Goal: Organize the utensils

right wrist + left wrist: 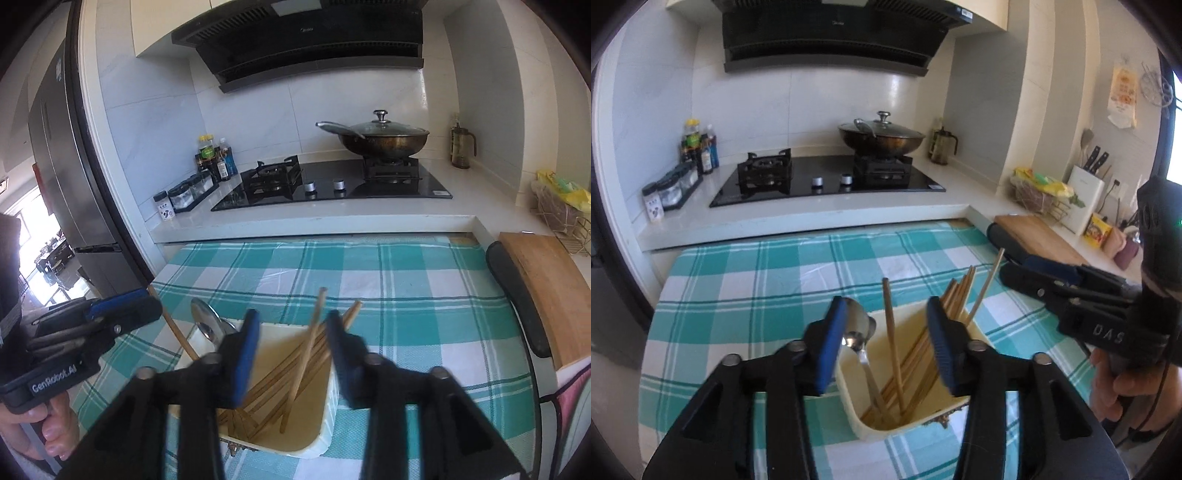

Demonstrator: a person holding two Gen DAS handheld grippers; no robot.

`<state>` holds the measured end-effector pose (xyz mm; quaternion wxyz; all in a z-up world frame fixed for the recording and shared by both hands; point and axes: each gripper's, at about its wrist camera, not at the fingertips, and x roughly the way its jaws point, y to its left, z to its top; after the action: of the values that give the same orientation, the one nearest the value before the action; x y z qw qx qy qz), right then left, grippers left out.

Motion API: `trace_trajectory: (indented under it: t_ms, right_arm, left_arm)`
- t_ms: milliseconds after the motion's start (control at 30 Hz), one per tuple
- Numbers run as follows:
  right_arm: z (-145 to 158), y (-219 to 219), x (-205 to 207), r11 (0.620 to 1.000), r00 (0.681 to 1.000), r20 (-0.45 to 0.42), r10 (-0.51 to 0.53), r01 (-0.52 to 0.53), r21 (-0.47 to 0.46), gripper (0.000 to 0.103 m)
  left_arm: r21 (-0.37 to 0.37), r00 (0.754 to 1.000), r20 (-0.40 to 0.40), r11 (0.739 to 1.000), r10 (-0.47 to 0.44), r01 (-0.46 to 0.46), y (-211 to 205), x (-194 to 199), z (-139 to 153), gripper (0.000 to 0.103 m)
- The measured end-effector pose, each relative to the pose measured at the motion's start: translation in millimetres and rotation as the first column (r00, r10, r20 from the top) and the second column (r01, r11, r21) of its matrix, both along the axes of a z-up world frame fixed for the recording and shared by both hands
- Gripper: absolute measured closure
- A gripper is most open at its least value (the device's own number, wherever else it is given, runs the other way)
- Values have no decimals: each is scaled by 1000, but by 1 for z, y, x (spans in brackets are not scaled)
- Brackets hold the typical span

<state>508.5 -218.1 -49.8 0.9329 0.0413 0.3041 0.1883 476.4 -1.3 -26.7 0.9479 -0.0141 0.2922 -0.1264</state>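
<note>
Both tools — left (pixel 886 347) and right (pixel 291 360) — are held open, empty, above the tub (pixel 955 404) on the desk (pixel 738 288), where chopsticks (pixel 892 339) and spoons (pixel 858 325) stand. Sorting appears under way — one chopstick must be singled out.

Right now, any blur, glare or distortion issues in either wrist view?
Left wrist: sharp, strong fisheye bending of the counter edge, window blowout at the right edge. Right wrist: motion blur on the chopsticks and right gripper, bright doorway at the left edge.

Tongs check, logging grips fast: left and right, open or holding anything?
Left tongs: open, holding nothing, over the cream plastic utensil bin.
Right tongs: open, empty.
</note>
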Motion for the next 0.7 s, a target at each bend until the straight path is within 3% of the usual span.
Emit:
trace_trajectory:
  t_ms: [67, 133, 167, 300, 400, 500, 600, 700]
  right_arm:
    - [12, -6, -15, 1000, 998, 55, -25, 26, -10, 47]
    - [23, -11, -34, 999, 995, 93, -34, 37, -28, 45]
    - [28, -14, -43, 999, 993, 115, -34, 38, -33, 42]
    - [40, -20, -103, 994, 973, 223, -59, 77, -74, 20]
    - [36, -20, -146, 991, 964, 261, -52, 83, -106, 16]
    - [25, -20, -179, 989, 974, 223, -45, 75, -128, 13]
    - [13, -22, -209, 990, 975, 210, -74, 98, -104, 13]
    - [3, -20, -228, 993, 985, 162, -67, 82, -87, 13]
  left_arm:
    - [35, 998, 53, 999, 14, -16, 2, -25, 6, 29]
    - [65, 995, 91, 997, 42, -48, 6, -52, 12, 7]
    - [76, 992, 112, 995, 63, -71, 7, -67, 14, 2]
    - [111, 975, 152, 977, 164, -182, 2, -122, 8, 0]
    - [148, 953, 135, 946, 270, -289, -6, -152, -2, 0]
    - [202, 937, 128, 916, 326, -346, -16, -181, -11, 0]
    - [189, 954, 101, 935, 284, -299, -17, -201, -15, 0]
    - [170, 955, 51, 939, 294, -298, -15, -217, -18, 0]
